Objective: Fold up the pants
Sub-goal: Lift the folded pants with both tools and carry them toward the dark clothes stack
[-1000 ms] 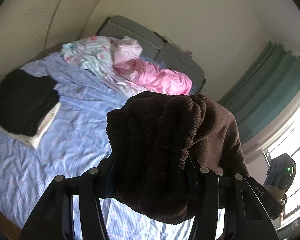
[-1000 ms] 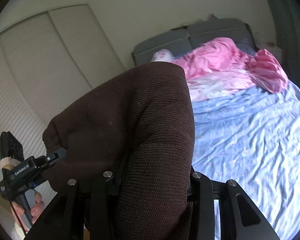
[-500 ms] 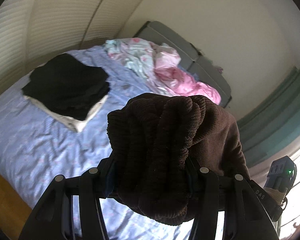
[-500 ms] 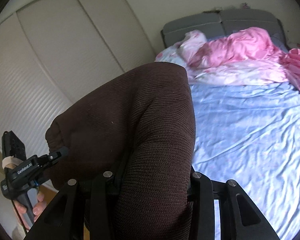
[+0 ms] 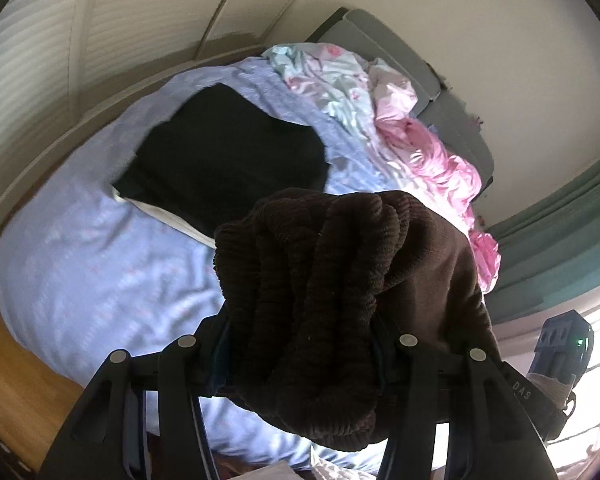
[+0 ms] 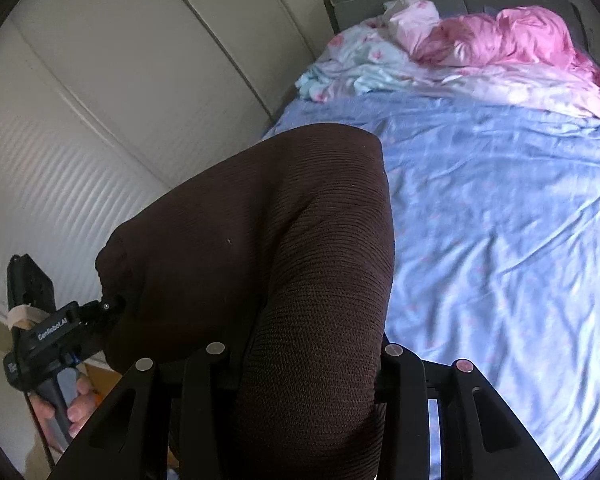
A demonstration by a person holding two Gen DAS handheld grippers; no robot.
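Where pinched: ribbed brown pants [image 5: 316,304], bunched.

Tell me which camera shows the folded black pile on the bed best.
The left wrist view: the black pile lies in plain sight on the blue sheet. The right wrist view shows none of it; the brown pants fill that side.

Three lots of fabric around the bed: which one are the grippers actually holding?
The brown ribbed pants, bunched in both grippers. The folded black garment and the pink bedding lie on the bed, untouched.
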